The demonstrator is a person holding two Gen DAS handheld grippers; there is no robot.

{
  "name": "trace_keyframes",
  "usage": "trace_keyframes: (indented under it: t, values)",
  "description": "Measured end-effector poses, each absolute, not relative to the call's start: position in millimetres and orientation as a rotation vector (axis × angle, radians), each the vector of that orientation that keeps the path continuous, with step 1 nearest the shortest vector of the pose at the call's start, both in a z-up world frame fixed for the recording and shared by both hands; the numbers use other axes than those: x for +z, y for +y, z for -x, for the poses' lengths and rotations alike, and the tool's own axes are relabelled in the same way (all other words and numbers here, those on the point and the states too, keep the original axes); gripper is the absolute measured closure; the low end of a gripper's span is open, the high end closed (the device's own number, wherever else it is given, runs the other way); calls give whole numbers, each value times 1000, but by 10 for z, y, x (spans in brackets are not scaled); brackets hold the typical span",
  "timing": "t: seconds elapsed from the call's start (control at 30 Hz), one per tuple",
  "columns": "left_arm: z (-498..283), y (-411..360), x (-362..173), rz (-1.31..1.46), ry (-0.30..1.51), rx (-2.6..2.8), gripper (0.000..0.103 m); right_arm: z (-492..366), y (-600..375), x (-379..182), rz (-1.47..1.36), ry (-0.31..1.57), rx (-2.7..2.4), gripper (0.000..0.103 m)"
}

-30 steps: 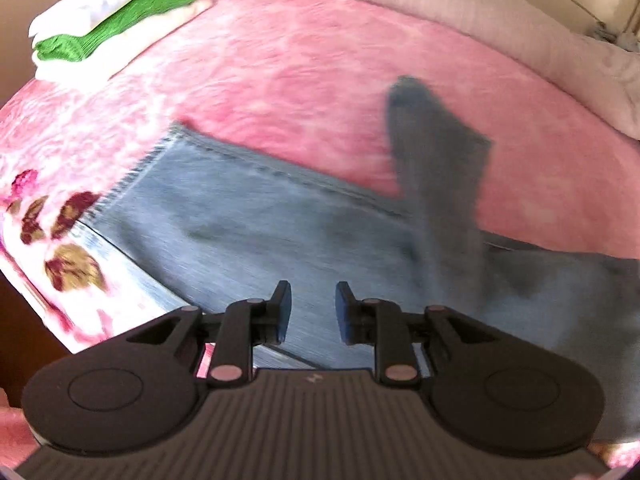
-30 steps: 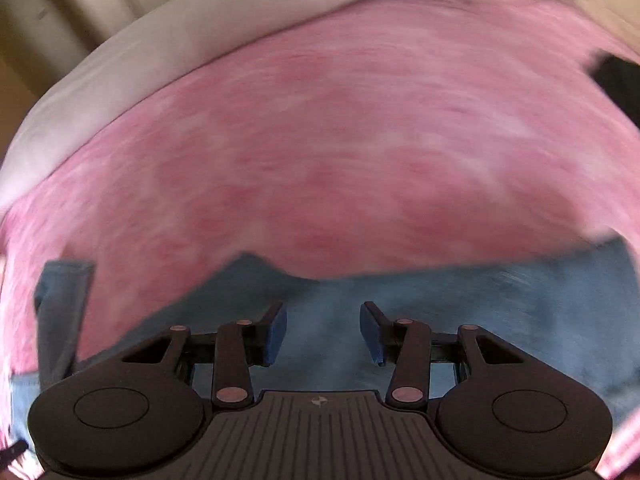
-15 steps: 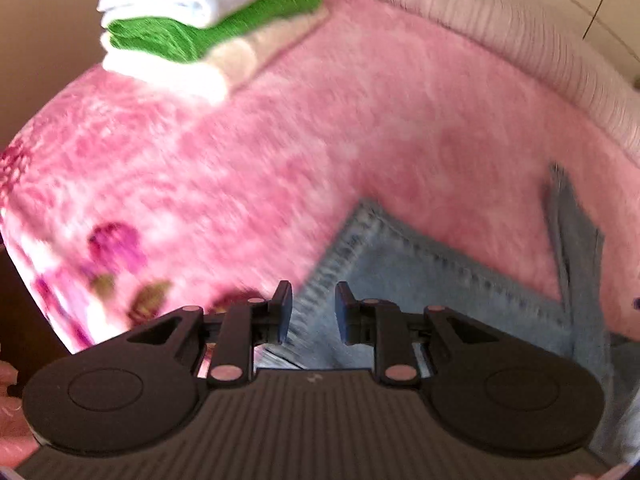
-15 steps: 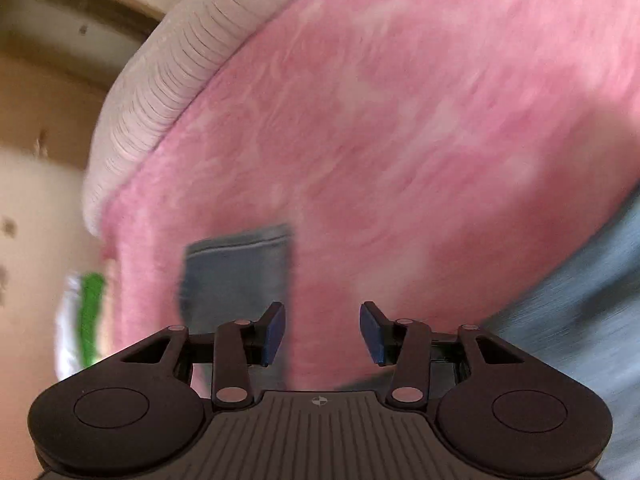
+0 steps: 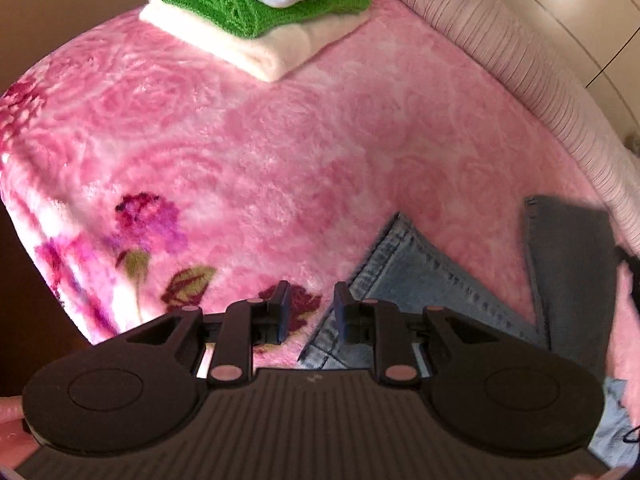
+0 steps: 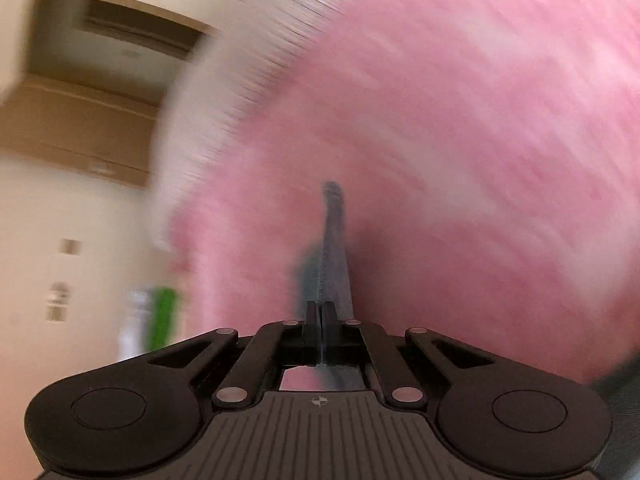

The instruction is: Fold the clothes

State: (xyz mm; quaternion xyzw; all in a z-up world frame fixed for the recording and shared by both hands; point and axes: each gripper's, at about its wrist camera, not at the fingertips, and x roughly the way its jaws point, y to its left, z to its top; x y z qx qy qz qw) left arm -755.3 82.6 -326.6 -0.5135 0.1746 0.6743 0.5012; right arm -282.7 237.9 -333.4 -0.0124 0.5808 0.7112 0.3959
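Blue jeans (image 5: pixel 416 280) lie on the pink blanket (image 5: pixel 280 140) at the lower right of the left wrist view, one leg hem flat and a second leg (image 5: pixel 568 276) raised beside it. My left gripper (image 5: pixel 308 308) is open, hovering just over the corner of the flat hem with nothing between its fingers. In the blurred right wrist view my right gripper (image 6: pixel 321 316) is shut on a thin edge of the jeans (image 6: pixel 336 256), which rises straight ahead of the fingertips.
A stack of folded clothes (image 5: pixel 256 12), white, green and cream, sits at the far corner of the bed. A ribbed pink bolster (image 5: pixel 520 60) runs along the far right edge. The blanket's near left edge (image 5: pixel 48 272) drops off.
My right gripper went from open to shut on the jeans' leg edge while swinging left. My left gripper moved left from over the denim to the hem corner, staying open.
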Motion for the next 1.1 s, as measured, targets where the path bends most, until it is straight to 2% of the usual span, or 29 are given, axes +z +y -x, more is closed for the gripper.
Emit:
trace_keyframes:
  t: [0.2,0.3,0.37,0.4,0.5,0.57,0.67,0.87,0.97,1.1]
  values:
    - [7707,780,-3187,1279,323,1601,85,3357,2195,-2529,7,1288,2158,103]
    - [7773,724,-3184,1309,287,1599,85,3697,1999,-2483,133,1321,2256,103]
    - [7815,674,-3194,1335,263,1595,85,3974,1839,-2683,336,1398,2254,103]
    - [7829,655,-3200,1344,260,1592,85,4116,1762,-2816,458,1446,2231,98]
    - [7837,596,-3234,1380,259,1576,85,4447,1506,-3250,858,1494,2071,73]
    - [7822,576,-3261,1406,256,1552,85,4427,1359,-3462,970,1488,1950,73]
    - [7729,617,-3331,1451,239,1490,83,3952,1290,-3662,816,1625,1692,73]
    - [7527,831,-3583,1592,108,1395,76,2585,725,-3979,212,1905,1087,72]
    - [7503,919,-3768,1679,17,1398,76,2108,340,-4135,-53,1941,839,72]
    - [7499,1009,-3922,1713,-50,1435,74,1722,51,-4256,-270,1886,669,72]
